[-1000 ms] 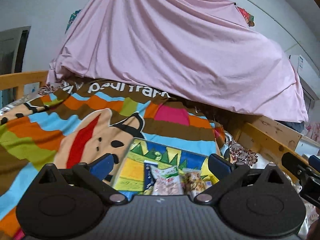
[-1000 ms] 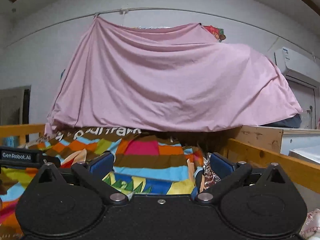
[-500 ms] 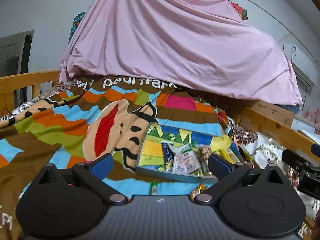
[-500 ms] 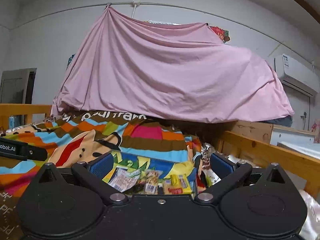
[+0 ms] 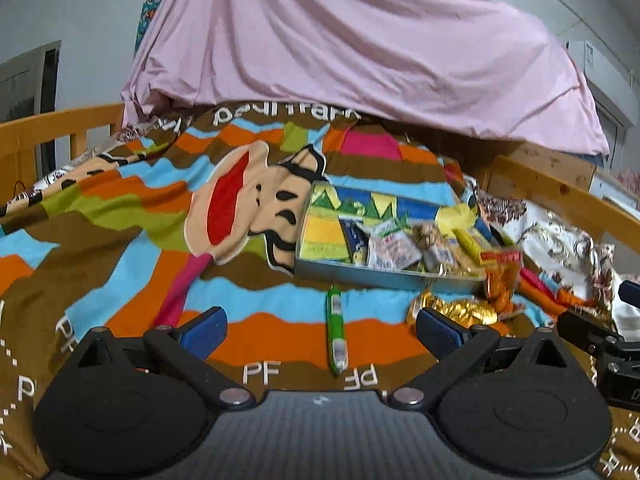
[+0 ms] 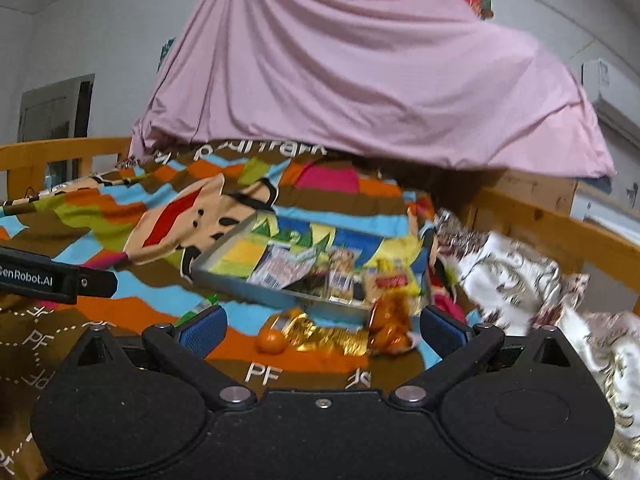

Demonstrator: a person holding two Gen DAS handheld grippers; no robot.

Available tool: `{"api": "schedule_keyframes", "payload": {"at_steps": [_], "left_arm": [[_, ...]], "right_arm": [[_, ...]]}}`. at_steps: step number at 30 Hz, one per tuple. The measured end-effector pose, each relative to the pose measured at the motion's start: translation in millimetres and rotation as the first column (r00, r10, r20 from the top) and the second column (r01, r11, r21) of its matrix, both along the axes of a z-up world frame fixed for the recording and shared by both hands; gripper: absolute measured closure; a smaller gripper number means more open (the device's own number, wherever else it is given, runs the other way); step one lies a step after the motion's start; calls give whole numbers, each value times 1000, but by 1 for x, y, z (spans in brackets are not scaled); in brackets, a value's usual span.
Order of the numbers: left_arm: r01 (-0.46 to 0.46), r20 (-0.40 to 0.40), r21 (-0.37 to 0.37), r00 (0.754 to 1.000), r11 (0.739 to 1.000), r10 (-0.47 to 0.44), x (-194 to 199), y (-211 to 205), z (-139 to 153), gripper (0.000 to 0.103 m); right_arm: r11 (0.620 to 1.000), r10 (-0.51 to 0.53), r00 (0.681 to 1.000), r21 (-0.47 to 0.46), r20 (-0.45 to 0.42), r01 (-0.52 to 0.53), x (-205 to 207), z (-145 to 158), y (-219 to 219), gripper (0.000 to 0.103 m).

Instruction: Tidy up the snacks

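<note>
A shallow metal tray [image 5: 380,277] with a colourful patterned bottom sits on the striped bedspread and holds several snack packets [image 5: 394,249]. It also shows in the right wrist view [image 6: 256,286]. In front of it lie a green stick packet [image 5: 335,328], a gold foil packet [image 5: 456,309] [image 6: 324,334] and an orange wrapped snack [image 5: 500,284] [image 6: 390,326]. A small orange round item [image 6: 272,342] lies beside the gold packet. My left gripper [image 5: 320,330] is open and empty above the bedspread. My right gripper [image 6: 322,330] is open and empty, with the gold packet between its fingers' line of sight.
A striped cartoon bedspread [image 5: 120,240] covers the bed. A pink sheet [image 5: 360,48] drapes over the far end. Wooden bed rails [image 5: 560,196] run along both sides. A white patterned cloth [image 6: 520,280] lies at the right. The right gripper's body [image 5: 600,340] shows at the left view's edge.
Both grippers have tilted down and moved nearer the bed. The tray and the loose snacks in front of it have come into full view. Both grippers stay open.
</note>
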State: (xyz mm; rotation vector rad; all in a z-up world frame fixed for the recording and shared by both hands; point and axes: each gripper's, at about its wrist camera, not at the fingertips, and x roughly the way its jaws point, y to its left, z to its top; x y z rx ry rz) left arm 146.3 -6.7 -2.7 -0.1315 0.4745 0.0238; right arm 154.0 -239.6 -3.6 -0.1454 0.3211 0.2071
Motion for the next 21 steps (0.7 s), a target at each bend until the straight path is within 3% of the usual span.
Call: {"api": "schedule_keyframes", "payload": {"at_steps": [21], "left_arm": [[31, -116, 31, 993, 999, -27, 27, 3, -23, 0]], "right_arm": [[999, 20, 986, -21, -168, -24, 29, -30, 12, 1]]}}
